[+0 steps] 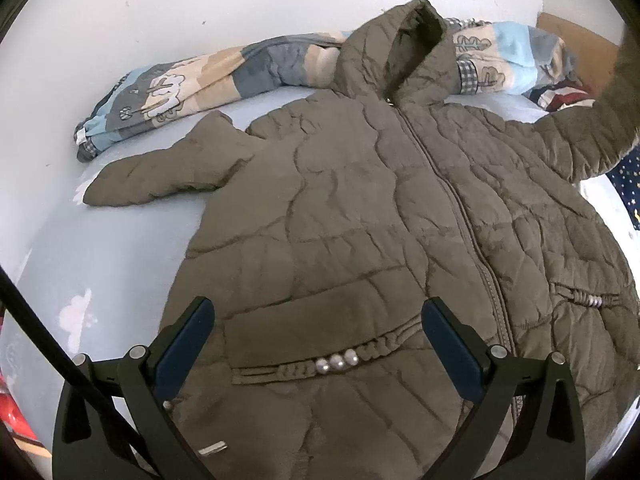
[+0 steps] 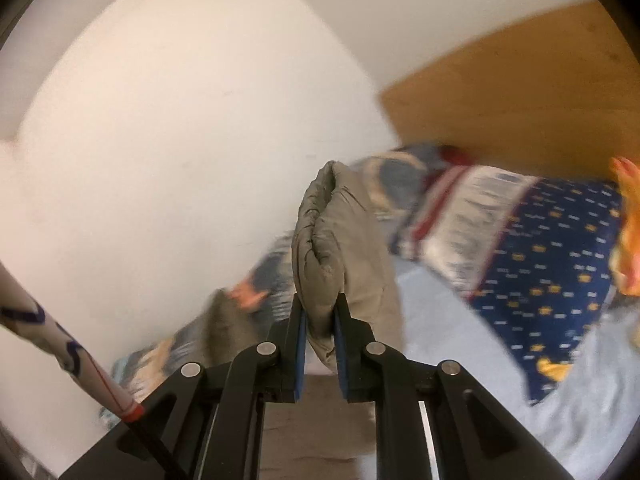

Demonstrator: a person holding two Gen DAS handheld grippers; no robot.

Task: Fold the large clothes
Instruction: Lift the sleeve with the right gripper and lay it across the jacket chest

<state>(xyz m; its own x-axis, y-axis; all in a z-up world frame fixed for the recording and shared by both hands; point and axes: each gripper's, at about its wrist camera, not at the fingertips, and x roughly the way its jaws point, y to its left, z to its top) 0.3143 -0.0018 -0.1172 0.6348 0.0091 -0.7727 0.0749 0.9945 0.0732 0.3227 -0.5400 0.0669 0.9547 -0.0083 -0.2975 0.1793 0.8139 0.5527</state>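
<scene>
1. The left tongs [image 1: 316, 344] hung apart above the hem of the olive hooded puffer jacket [image 1: 384, 216], gripping nothing.
2. The jacket lay zipped and face up on the bed [image 1: 120, 240], body still unfolded.
3. Toward three o'clock, the right tongs [image 2: 320, 312] were clamped on the sleeve cuff [image 2: 332, 240], raised; I judged folding barely begun.

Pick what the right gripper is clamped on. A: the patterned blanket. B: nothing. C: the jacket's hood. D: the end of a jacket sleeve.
D: in the right wrist view the right gripper pinches the puffy sleeve; the left wrist view shows it lifted off the bed.
</scene>
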